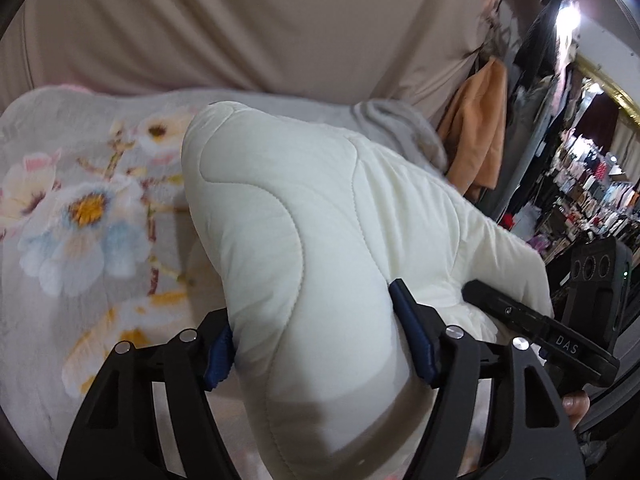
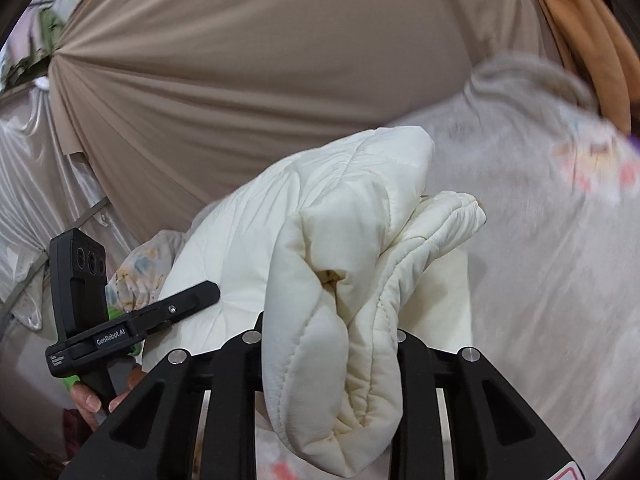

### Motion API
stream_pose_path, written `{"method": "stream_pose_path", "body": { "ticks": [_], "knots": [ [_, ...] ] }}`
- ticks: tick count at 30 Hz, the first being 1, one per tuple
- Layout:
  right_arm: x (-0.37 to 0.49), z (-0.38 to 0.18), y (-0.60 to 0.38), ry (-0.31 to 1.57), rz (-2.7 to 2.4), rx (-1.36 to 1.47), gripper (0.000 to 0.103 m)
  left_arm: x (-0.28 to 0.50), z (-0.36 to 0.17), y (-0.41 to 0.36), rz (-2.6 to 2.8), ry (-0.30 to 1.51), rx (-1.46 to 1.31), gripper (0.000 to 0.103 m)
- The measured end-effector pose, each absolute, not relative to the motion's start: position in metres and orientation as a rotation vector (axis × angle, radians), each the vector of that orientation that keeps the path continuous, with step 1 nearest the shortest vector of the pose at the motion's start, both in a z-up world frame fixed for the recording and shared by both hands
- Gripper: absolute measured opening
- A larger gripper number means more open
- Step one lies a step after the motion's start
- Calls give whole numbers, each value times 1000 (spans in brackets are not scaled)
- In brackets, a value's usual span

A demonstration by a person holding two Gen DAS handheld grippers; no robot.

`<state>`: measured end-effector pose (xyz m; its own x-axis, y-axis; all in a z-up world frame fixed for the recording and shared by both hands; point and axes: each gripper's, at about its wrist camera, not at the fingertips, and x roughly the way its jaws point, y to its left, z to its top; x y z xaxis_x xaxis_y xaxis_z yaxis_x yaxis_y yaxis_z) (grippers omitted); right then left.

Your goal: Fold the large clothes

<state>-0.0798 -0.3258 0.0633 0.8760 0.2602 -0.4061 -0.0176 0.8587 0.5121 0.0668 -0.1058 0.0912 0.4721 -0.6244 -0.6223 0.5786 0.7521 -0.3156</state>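
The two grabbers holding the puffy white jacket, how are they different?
The left gripper has its blue pads set wide apart around a thick, smooth fold of the white jacket. The right gripper is squeezed much narrower on a bunched, wrinkly part of the jacket, and its pads are hidden by the cloth. Both are black and both hold the same jacket above the flowered blanket.

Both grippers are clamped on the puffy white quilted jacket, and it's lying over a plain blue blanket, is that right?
Not quite: the blanket is grey with a flower print, as the left wrist view shows. Both the left gripper and the right gripper do clamp the puffy white quilted jacket.
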Motion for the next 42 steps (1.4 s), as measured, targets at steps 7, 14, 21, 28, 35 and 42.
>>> {"method": "stream_pose_path", "body": {
  "ticks": [7,14,21,28,35,42],
  "knots": [
    [-86,-1,-338,552,166,656,66,81,31,-64,-727,934,-150,79],
    [-69,7,-362,556,83,645,93,78,32,-65,-711,909,-128,85],
    [-36,-46,-375,706,255,922,88,81,30,-67,-733,925,-144,86],
    [-48,2,-354,601,242,738,33,74,59,-73,-741,822,-111,64],
    [-54,80,-315,427,250,521,28,71,120,-64,-762,648,-89,59],
    [-54,172,-286,202,314,379,28,73,205,-25,-765,374,-105,59]
  ]
}}
